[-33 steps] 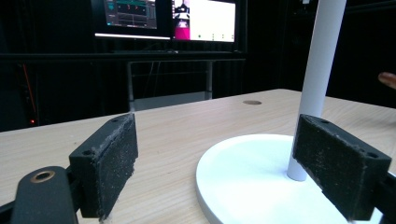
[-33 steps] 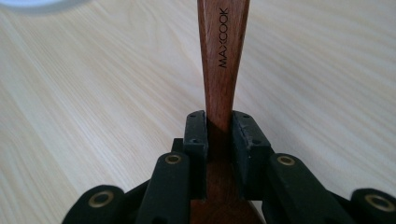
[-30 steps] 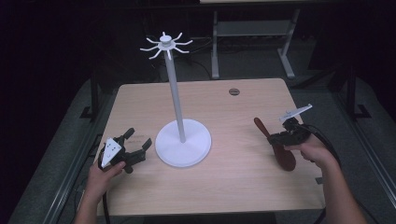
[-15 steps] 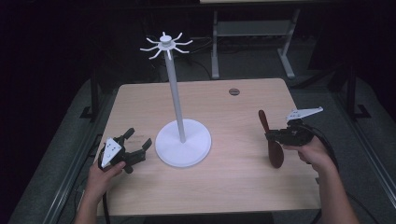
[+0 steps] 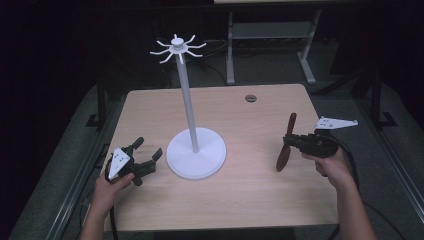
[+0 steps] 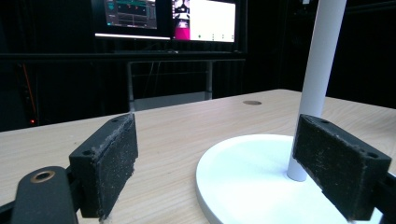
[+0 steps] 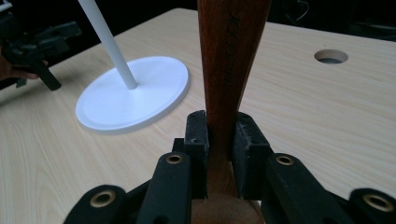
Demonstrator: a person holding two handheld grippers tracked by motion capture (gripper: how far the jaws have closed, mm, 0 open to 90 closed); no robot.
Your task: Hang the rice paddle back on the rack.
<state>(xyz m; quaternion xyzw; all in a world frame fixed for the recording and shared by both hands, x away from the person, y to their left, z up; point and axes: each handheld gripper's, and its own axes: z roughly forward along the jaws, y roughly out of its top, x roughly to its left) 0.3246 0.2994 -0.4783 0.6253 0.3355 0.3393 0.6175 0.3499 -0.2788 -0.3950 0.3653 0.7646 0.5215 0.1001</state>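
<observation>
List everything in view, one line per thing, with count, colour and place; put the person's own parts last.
table: one, light wood, centre of the high view
cable hole: one, dark, far side of the table top
stand: one, white, round base mid-table, tall pole, hooked arms on top
wooden utensil: one, dark reddish brown, right of the stand, clamped at its handle
frame: one, grey metal, on the floor behind the table
screens: two, lit, far background
left gripper: one, black, near the stand's base, fingers apart
right gripper: one, black, closed on the utensil
hands: two, at the near edge
</observation>
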